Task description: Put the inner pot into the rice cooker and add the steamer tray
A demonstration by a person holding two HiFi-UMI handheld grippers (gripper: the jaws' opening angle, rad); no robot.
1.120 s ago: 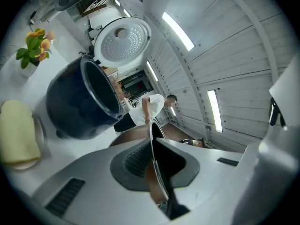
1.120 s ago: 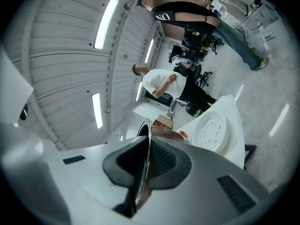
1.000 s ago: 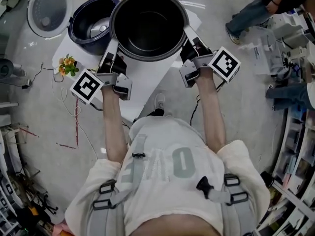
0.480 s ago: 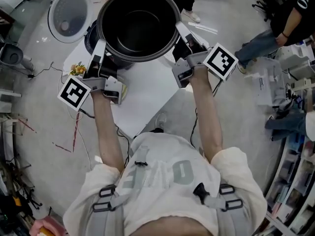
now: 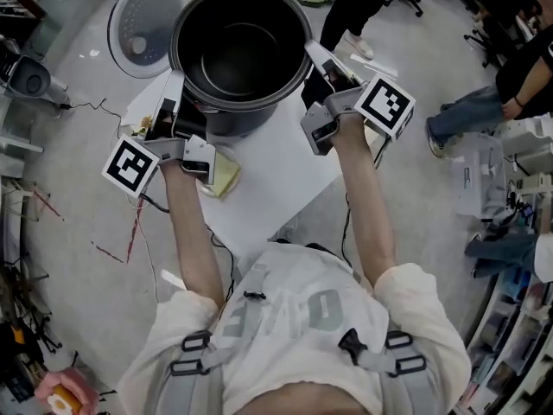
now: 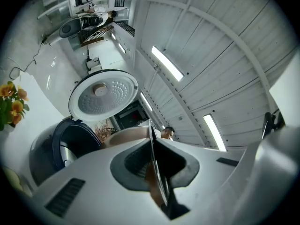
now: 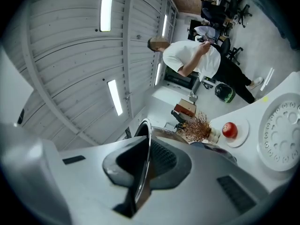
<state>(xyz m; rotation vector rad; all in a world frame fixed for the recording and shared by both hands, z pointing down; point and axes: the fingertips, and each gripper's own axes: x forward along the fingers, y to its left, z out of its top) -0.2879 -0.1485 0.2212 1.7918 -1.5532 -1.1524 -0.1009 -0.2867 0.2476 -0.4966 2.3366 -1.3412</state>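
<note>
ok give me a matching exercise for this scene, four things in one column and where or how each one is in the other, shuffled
Things:
1 inner pot
2 rice cooker lid
3 red apple
4 steamer tray

States:
A on a small white plate
B swung open
C flat on the white table
D rim clamped by left gripper and right gripper

Pairs: 1-D, 2-B, 3-A, 4-C

One each: pot (image 5: 240, 54), cooker (image 6: 70, 146), perhaps tray (image 7: 282, 135)
</note>
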